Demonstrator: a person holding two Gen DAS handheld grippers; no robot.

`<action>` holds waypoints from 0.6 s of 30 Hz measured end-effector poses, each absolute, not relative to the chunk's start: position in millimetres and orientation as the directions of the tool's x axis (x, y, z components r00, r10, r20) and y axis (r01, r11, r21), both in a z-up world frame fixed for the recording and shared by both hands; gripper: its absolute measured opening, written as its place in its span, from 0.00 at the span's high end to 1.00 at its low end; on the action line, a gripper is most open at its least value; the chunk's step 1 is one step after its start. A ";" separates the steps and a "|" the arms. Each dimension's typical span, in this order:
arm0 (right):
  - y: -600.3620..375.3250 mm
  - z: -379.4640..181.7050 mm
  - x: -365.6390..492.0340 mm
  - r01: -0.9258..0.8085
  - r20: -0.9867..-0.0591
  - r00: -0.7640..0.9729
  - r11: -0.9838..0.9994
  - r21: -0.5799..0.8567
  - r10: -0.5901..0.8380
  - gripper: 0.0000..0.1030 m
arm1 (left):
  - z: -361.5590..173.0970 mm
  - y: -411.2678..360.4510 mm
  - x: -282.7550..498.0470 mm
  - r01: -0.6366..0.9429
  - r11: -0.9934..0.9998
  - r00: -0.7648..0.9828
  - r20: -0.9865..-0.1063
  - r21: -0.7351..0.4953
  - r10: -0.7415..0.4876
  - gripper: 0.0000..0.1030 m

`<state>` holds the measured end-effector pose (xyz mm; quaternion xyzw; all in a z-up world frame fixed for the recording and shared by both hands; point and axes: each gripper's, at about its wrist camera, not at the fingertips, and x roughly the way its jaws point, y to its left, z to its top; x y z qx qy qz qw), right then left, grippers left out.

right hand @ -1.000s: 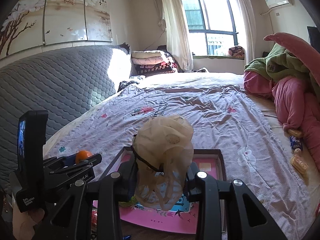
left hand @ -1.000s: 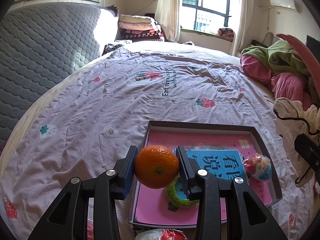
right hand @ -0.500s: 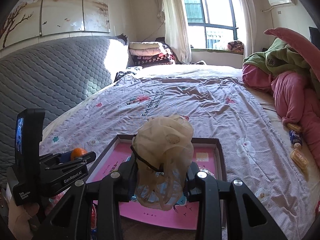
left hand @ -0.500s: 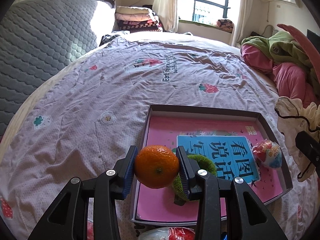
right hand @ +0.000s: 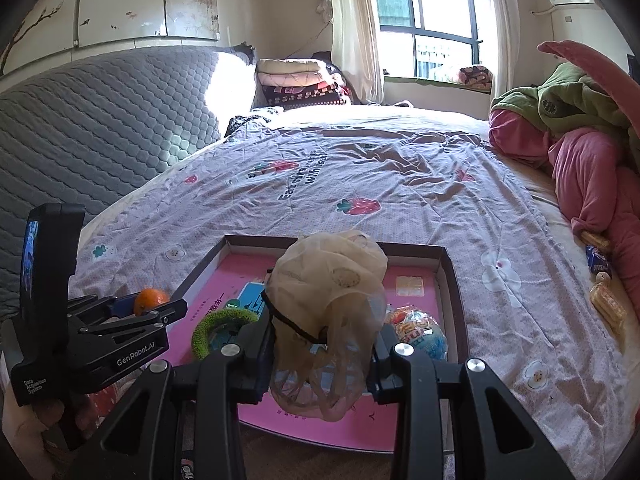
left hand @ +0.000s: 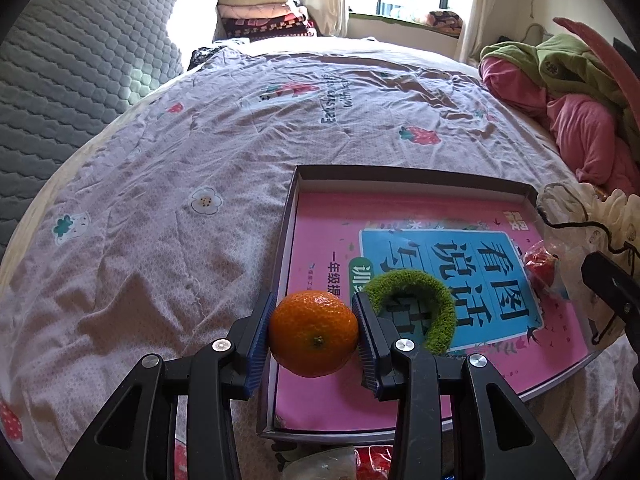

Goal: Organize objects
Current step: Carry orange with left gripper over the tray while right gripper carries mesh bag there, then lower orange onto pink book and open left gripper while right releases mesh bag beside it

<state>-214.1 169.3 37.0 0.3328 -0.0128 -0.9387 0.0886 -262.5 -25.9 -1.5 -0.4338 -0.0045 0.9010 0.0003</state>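
A wide bed [right hand: 400, 184] fills the room, under a lilac cover [left hand: 200, 168] printed with strawberries and flowers. Near its foot lies a shallow box [left hand: 412, 174] lined with a pink book. Along the right side sits a heap of pink and green bedding [right hand: 568, 120], with a few small snack packets [right hand: 600, 280] scattered just below it. At the far end, folded blankets [right hand: 300, 80] are stacked by the grey headboard [right hand: 100, 120].

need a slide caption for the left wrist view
Left gripper holds an orange over the edge of a box on the bed, a green ring inside.
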 end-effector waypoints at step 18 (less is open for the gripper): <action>161.9 9.7 -222.3 0.182 -0.686 -0.704 -0.980 0.076 -0.185 0.64 | -17.7 -16.6 -261.6 0.006 -0.993 -0.603 -0.792 0.121 -0.100 0.61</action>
